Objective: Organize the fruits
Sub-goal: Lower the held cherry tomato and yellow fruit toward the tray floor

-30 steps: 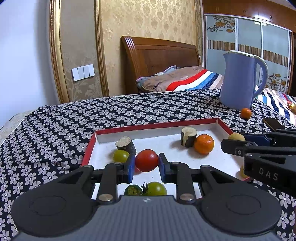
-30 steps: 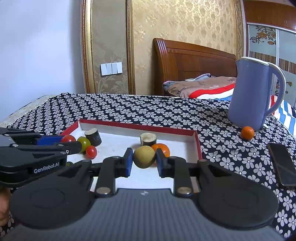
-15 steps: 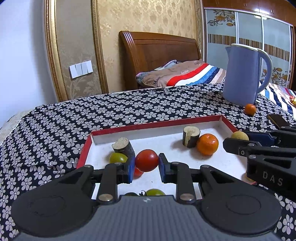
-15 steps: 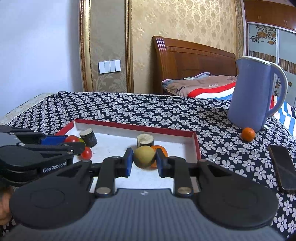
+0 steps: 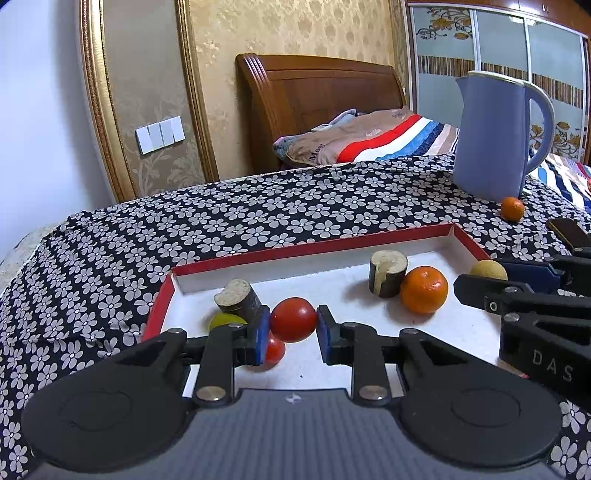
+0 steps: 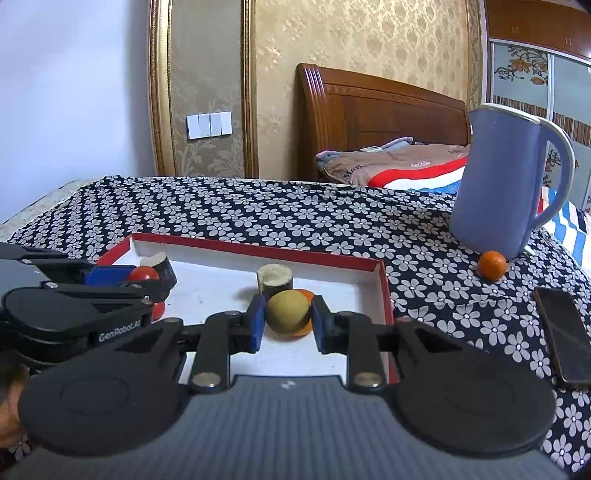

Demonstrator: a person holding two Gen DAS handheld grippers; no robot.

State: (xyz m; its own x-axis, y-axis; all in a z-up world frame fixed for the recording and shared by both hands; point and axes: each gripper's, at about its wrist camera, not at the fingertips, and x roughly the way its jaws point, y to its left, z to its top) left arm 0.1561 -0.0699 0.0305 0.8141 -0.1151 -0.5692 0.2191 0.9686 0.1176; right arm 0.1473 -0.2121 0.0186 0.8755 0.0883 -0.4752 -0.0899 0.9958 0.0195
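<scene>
Above the red-rimmed tray (image 5: pixel 469 240), both grippers have risen: left gripper (image 5: pixel 293 326) clamps a red tomato (image 5: pixel 293 319), right gripper (image 6: pixel 288 318) a tan fruit (image 6: pixel 288 312), ready for sorting.

Wooden headboard (image 5: pixel 317 107), gold wallpaper (image 6: pixel 362 33)

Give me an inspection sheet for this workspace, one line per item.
Surface: floral cloth over the table.
Job's things: tray holds orange, two wood pieces, green and small red tomato.
Clutter: blue kettle, small orange beside it, phone.
Grippers: left gripper shut on red tomato; right gripper shut on tan fruit.
Cables: nothing seen.
Surroundings: bed headboard, wall switches, wardrobe.
</scene>
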